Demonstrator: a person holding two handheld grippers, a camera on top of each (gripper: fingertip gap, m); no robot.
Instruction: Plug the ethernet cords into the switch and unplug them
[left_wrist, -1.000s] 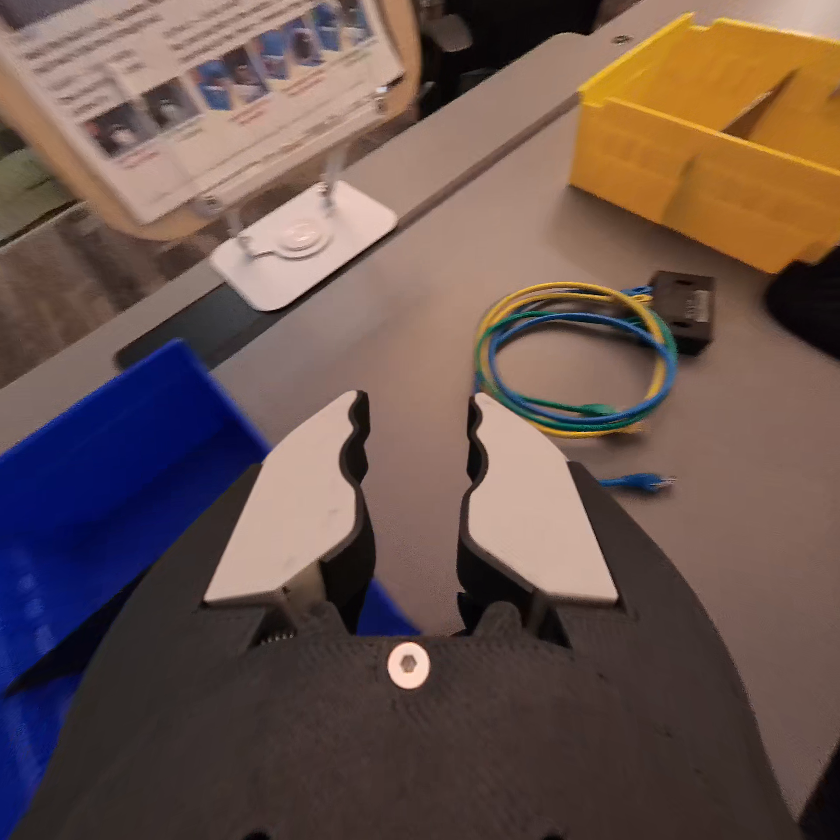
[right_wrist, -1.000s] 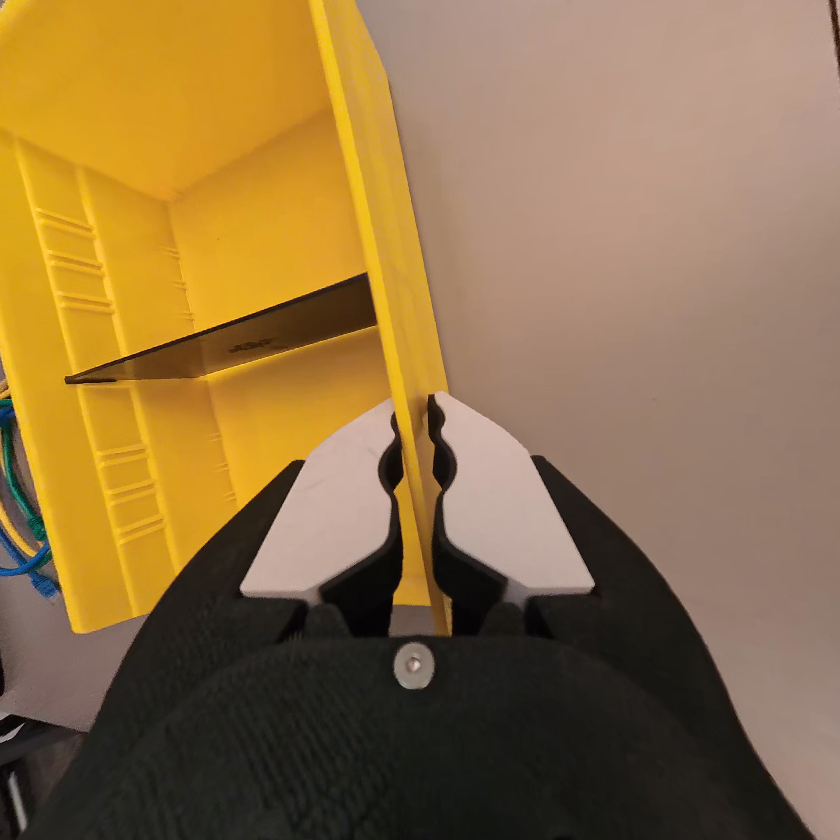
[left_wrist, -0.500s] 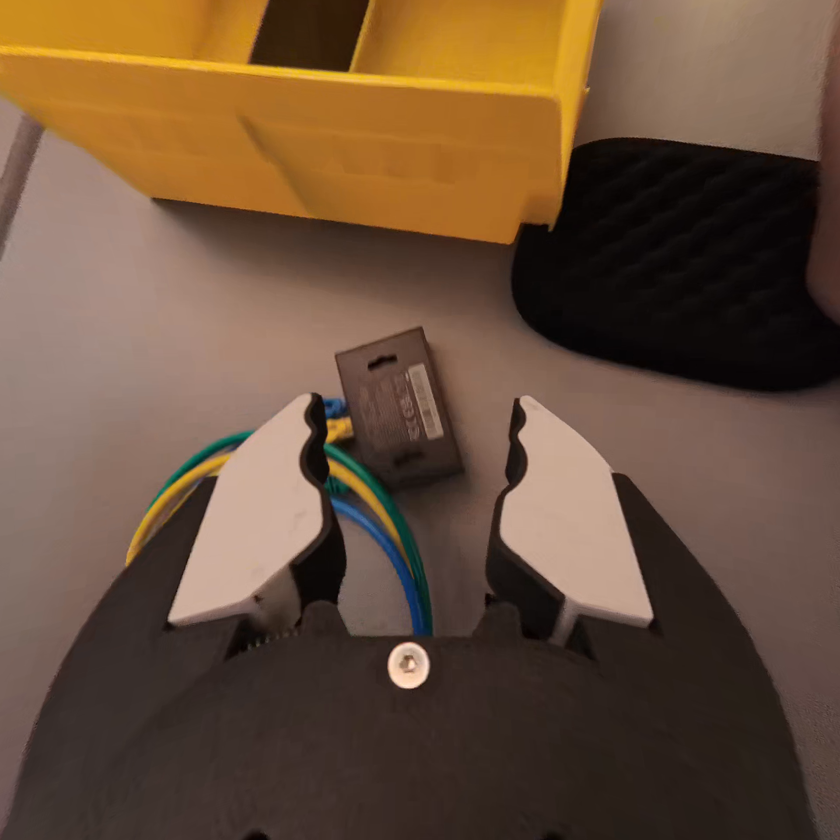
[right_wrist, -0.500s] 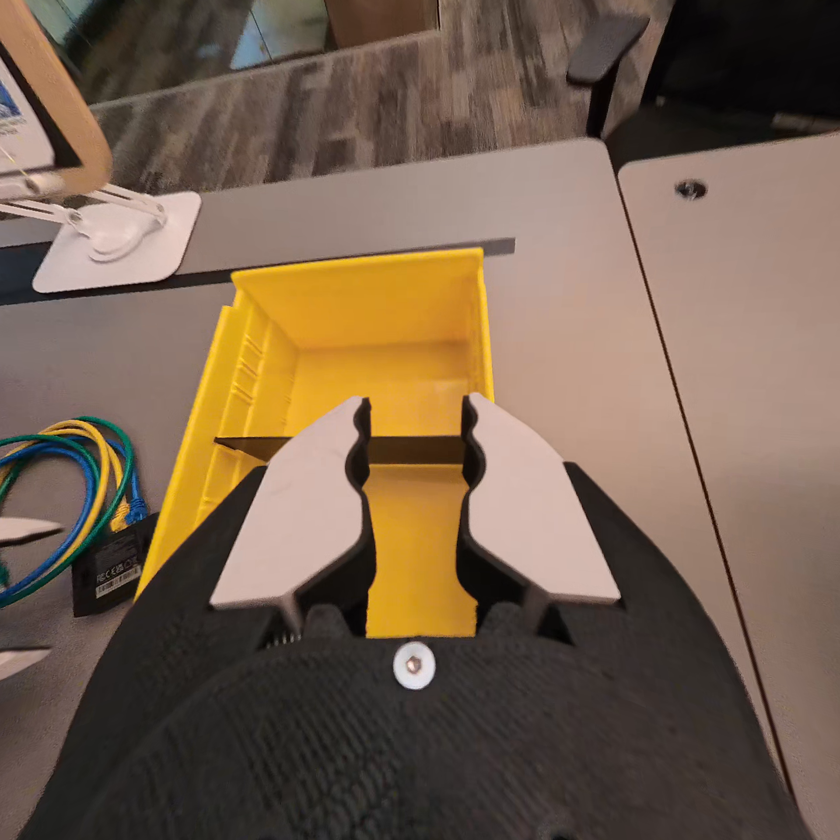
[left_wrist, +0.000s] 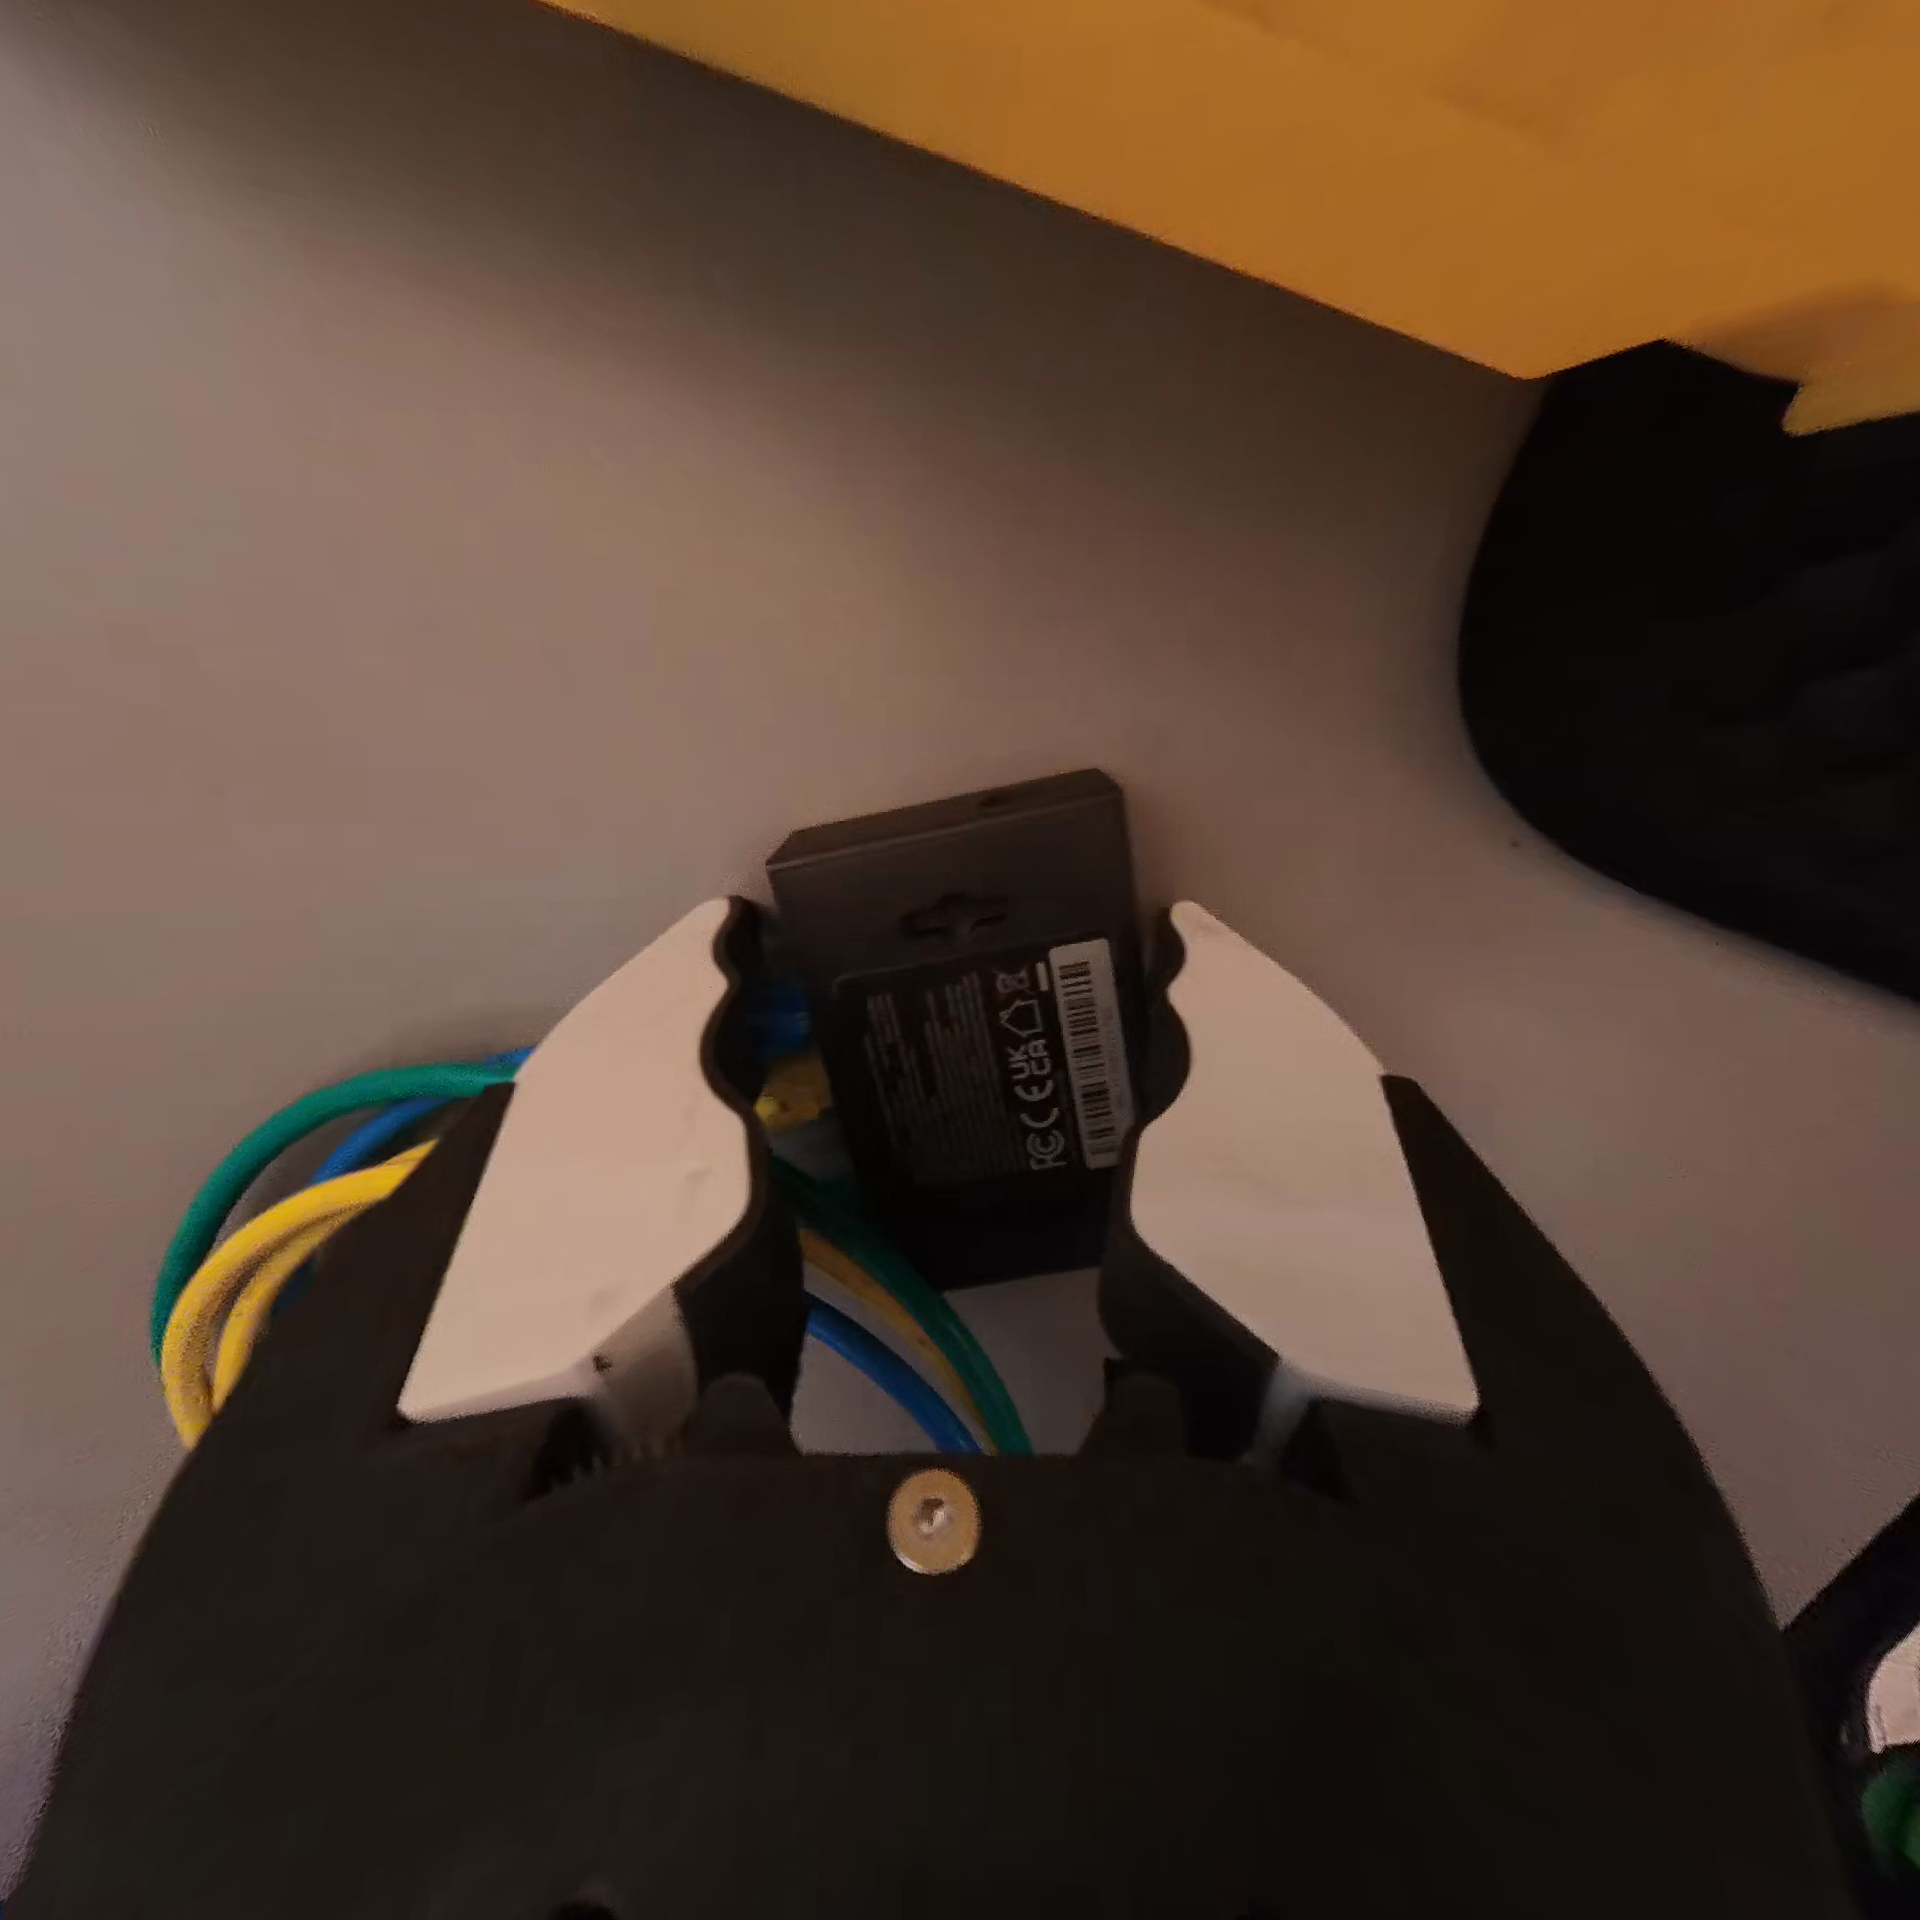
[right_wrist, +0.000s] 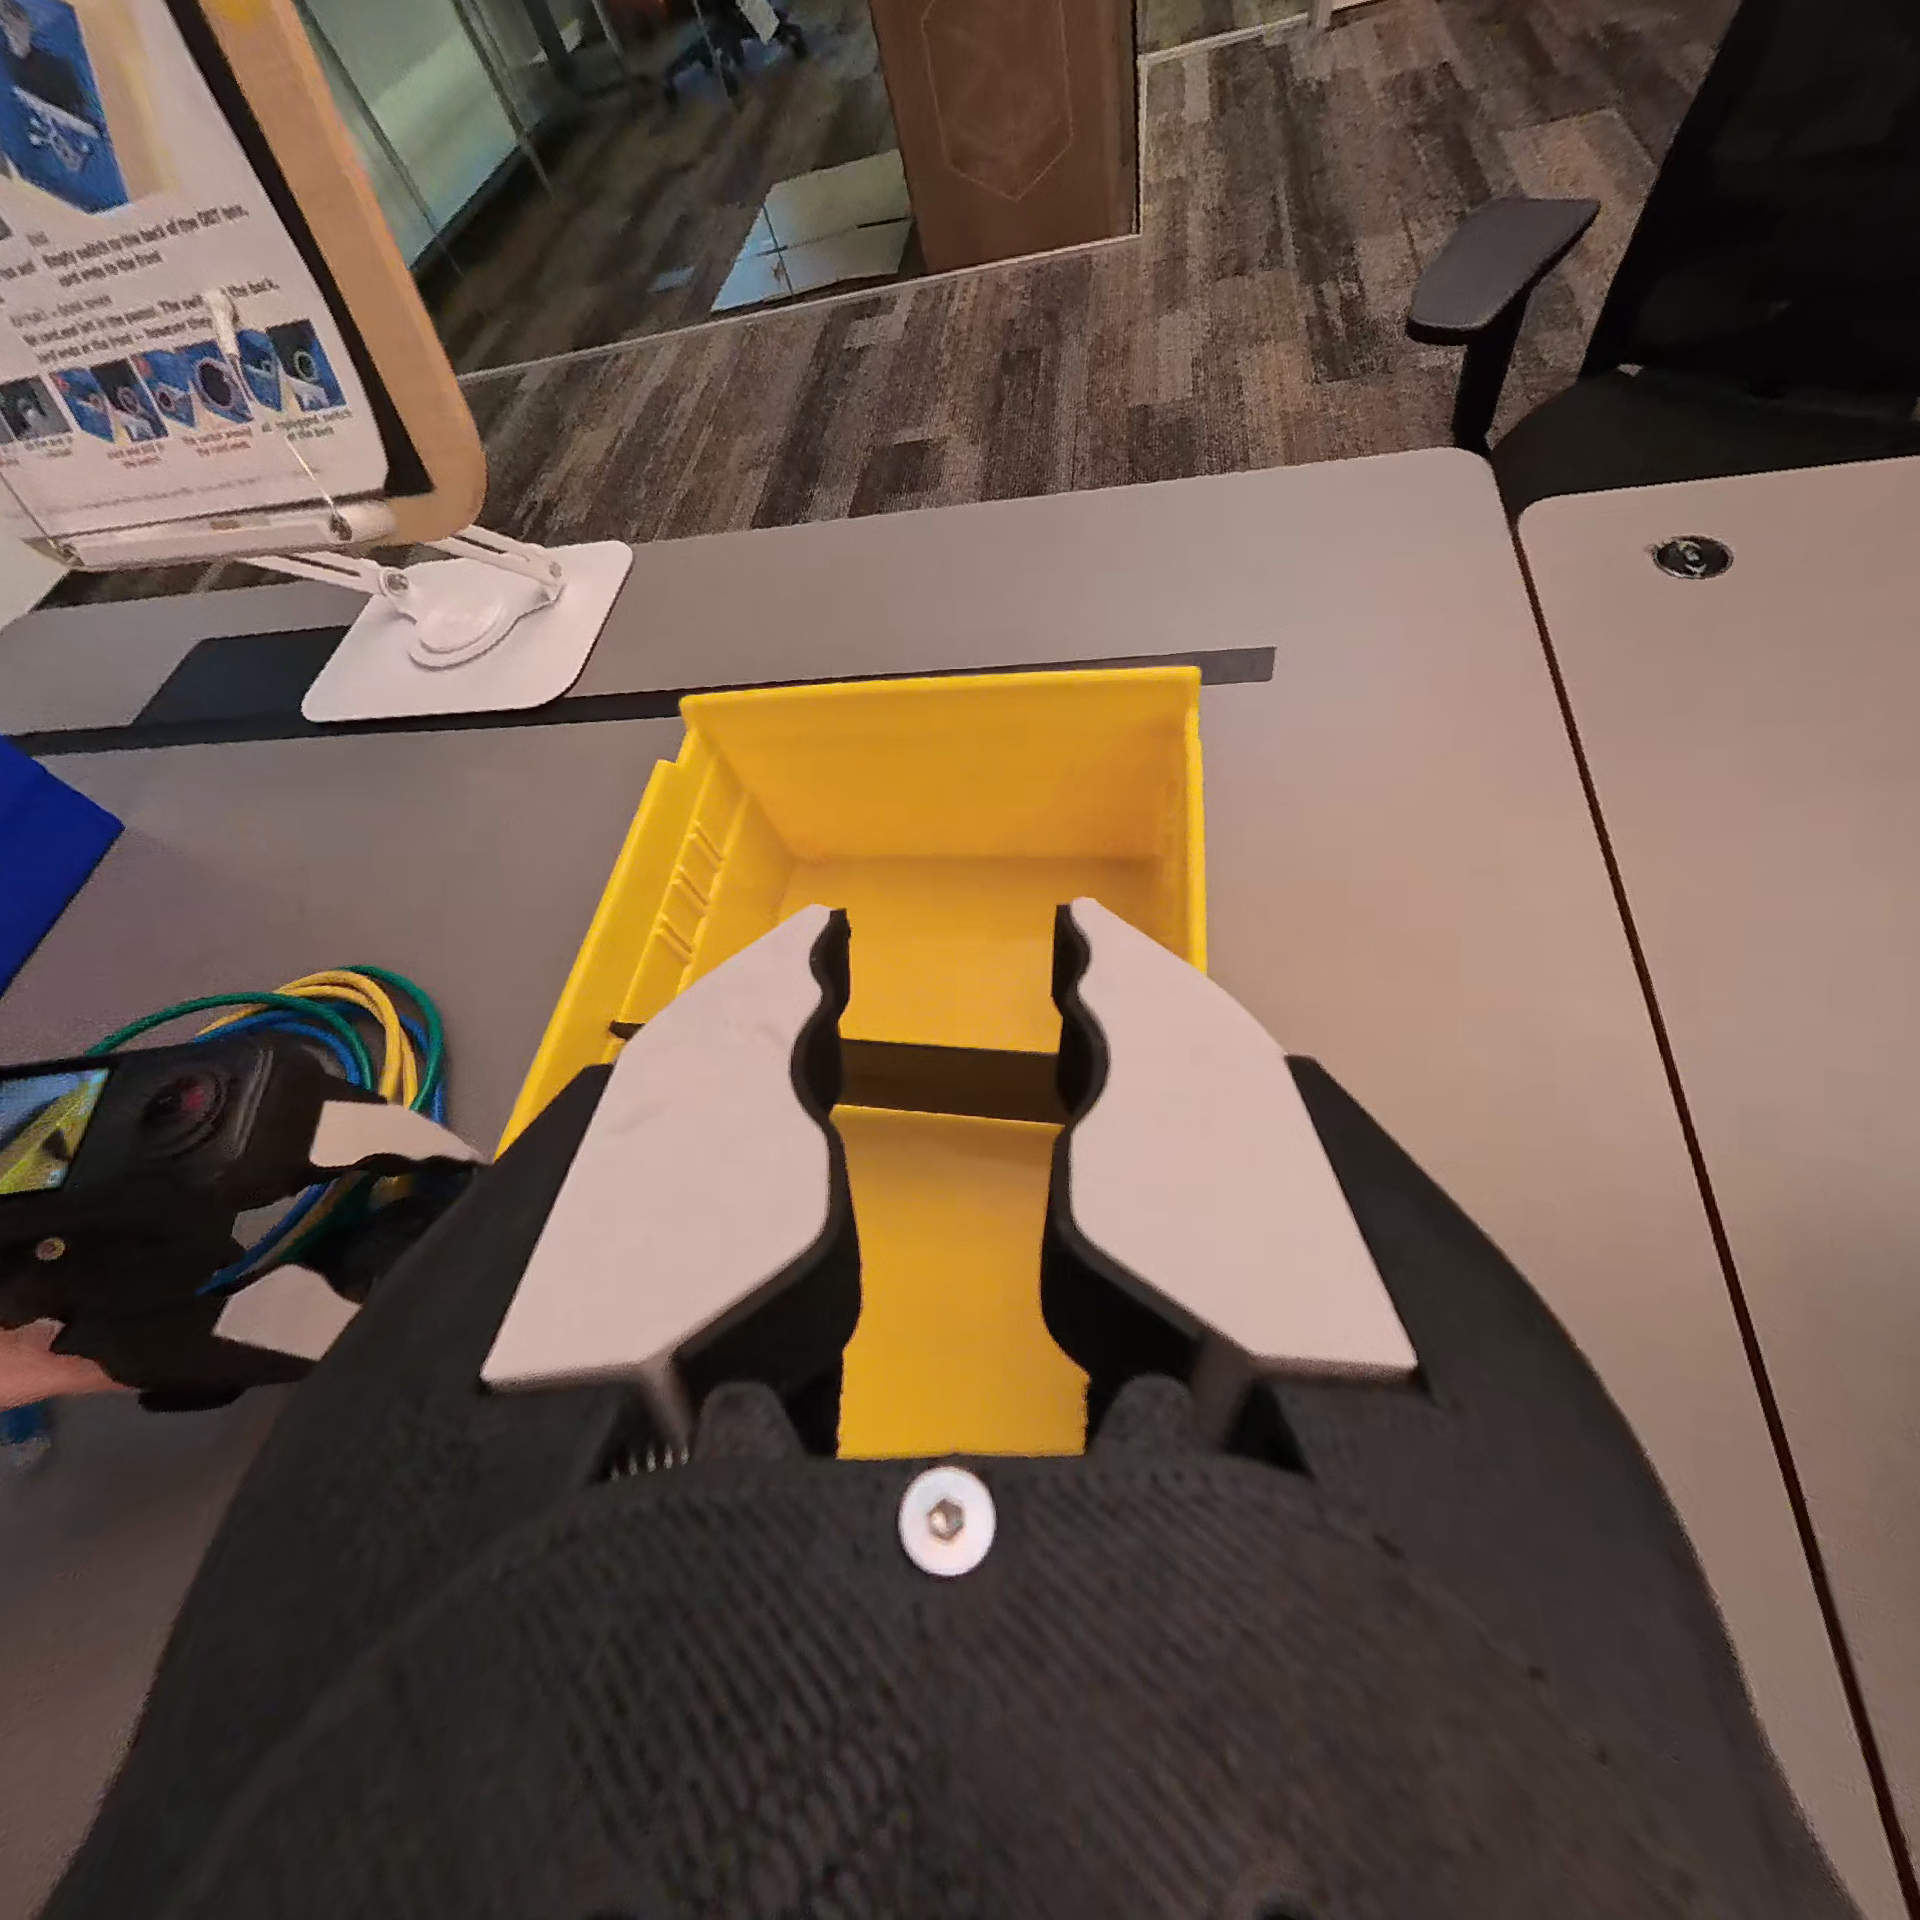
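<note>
Since half a second earlier, the left tool (left_wrist: 945, 914) had been brought down close over the small black rectangular plastic switch (left_wrist: 966, 1049), which was now framed between its two white-faced fingers (left_wrist: 623, 1174) at the centre of the left wrist view. The jaws were spread wide on either side of the switch, with no contact to be made out. The switch lay label side up on the grey bench (left_wrist: 520, 623). The blue, green and yellow ethernet cords (left_wrist: 260, 1226) were looped at the lower left of that frame, passing under the left finger and meeting the switch's left edge; whether any plug was seated could not be told. The yellow plastic bin (left_wrist: 1351, 156) filled the upper right, and the right tool's dark textured body (left_wrist: 1714, 675) was seen at the right edge.

In the right wrist view, the right tool (right_wrist: 951, 914) was held above the yellow plastic bin (right_wrist: 935, 769), its jaws moderately parted and gripping nothing. A black divider (right_wrist: 945, 1081) crossed the bin between the fingers. The left tool (right_wrist: 343, 1226) was seen at the left edge, over the coiled cords (right_wrist: 353, 1008). A white-based document stand (right_wrist: 468, 634) stood at the upper left, and a blue bin's corner (right_wrist: 42, 862) showed at the far left.
</note>
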